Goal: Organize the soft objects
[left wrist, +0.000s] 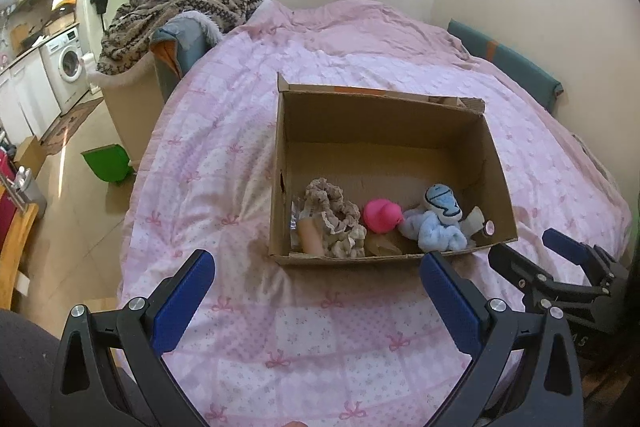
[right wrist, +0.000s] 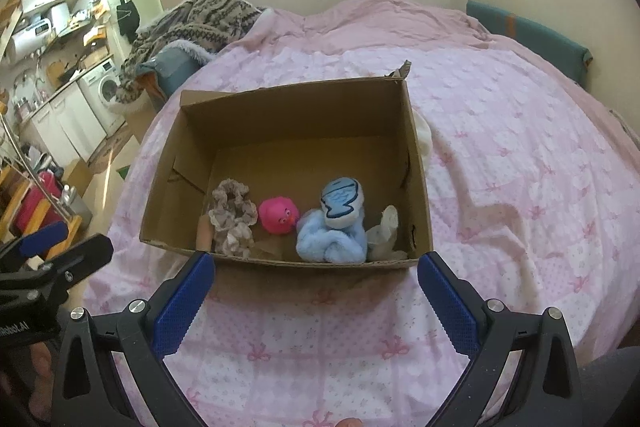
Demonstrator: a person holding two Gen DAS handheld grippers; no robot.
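An open cardboard box [left wrist: 384,123] [right wrist: 296,115] stands on the pink bed. Along its near wall lie a beige scrunchie [left wrist: 334,219] [right wrist: 234,215], a pink rubber duck [left wrist: 382,215] [right wrist: 279,215], a light blue plush [left wrist: 436,223] [right wrist: 338,227] and a pale crumpled item [right wrist: 384,231]. My left gripper [left wrist: 318,271] is open and empty, just short of the box's near edge. My right gripper [right wrist: 316,271] is open and empty, also just in front of the box. The right gripper shows at the right of the left wrist view [left wrist: 528,255].
A pink patterned quilt [left wrist: 280,327] [right wrist: 520,187] covers the bed. A chair with a patterned blanket [left wrist: 172,11] [right wrist: 192,23] stands at the bed's far left. A green dustpan [left wrist: 106,163] lies on the floor. A white cloth [right wrist: 424,143] lies right of the box.
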